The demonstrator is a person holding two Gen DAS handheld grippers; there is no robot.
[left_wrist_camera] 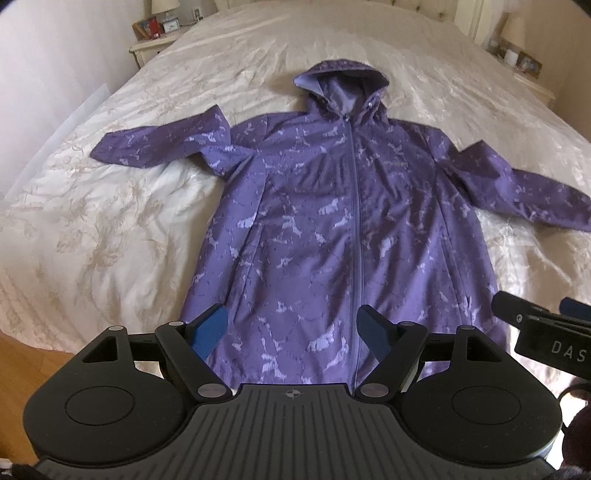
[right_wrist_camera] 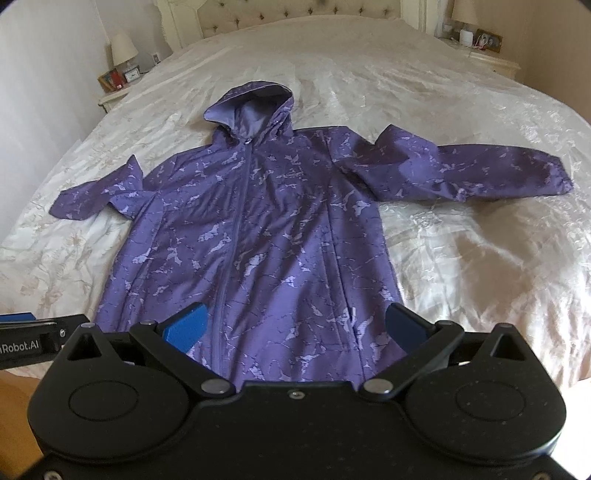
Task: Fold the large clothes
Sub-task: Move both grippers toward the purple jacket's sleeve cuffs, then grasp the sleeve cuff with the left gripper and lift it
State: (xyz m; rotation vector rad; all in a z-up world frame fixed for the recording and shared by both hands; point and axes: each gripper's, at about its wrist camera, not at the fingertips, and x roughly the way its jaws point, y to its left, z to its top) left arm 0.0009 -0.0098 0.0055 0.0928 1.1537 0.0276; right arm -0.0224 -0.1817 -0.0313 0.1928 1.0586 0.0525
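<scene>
Purple hooded jacket (left_wrist_camera: 332, 221) spread flat and zipped on the cream bedspread (left_wrist_camera: 110, 221), front up, hood (left_wrist_camera: 343, 88) at the far end, both sleeves out to the sides. Left gripper (left_wrist_camera: 293, 332) poised above the hem, jaws wide apart, nothing between them. Right gripper (right_wrist_camera: 295, 328) just beside it, likewise spread wide over the hem, empty. Nightstands with lamps (right_wrist_camera: 123, 48) beyond the bed's far corners.

Cream bedspread (left_wrist_camera: 110, 221), bedside lamp (right_wrist_camera: 123, 48), headboard (right_wrist_camera: 295, 14)
</scene>
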